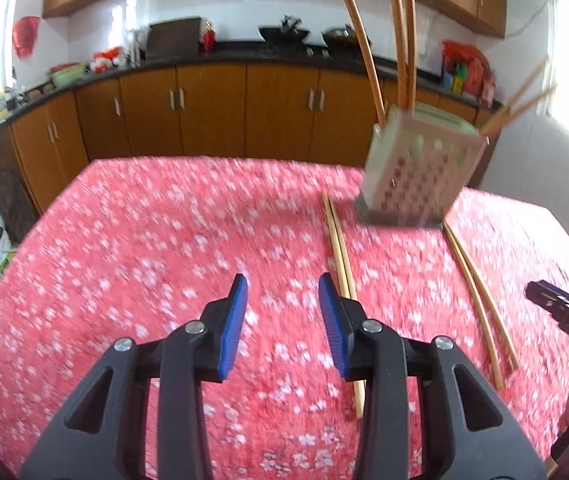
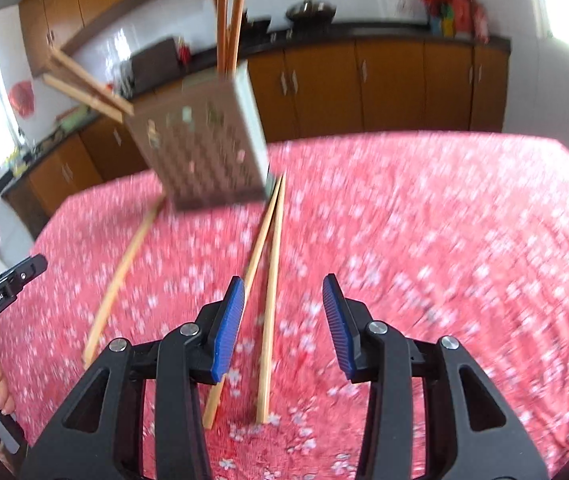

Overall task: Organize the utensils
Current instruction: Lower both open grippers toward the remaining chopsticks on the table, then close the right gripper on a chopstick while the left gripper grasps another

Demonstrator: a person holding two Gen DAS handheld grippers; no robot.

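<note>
The left gripper (image 1: 283, 286) is hovering with its jaws released and nothing between them, over the near middle of the table (image 1: 124, 240). The right gripper (image 2: 283, 286) is likewise spread and holding nothing, and is hanging just above a pair of chopsticks (image 2: 270, 300) lying on the red flowered cloth.

A second pair (image 1: 340, 256) is lying just to the right of the left gripper's fingers, running toward the far edge. Beyond both pairs, the perforated holder (image 1: 416, 176) is standing toward the far right corner, with several chopsticks (image 1: 364, 52) already sticking out of it, some upright and some leaning outward.

Judging by this, the job is roughly half done: some chopsticks are sitting in the holder, while two pairs are waiting on the cloth to be picked up and dropped in.
</note>
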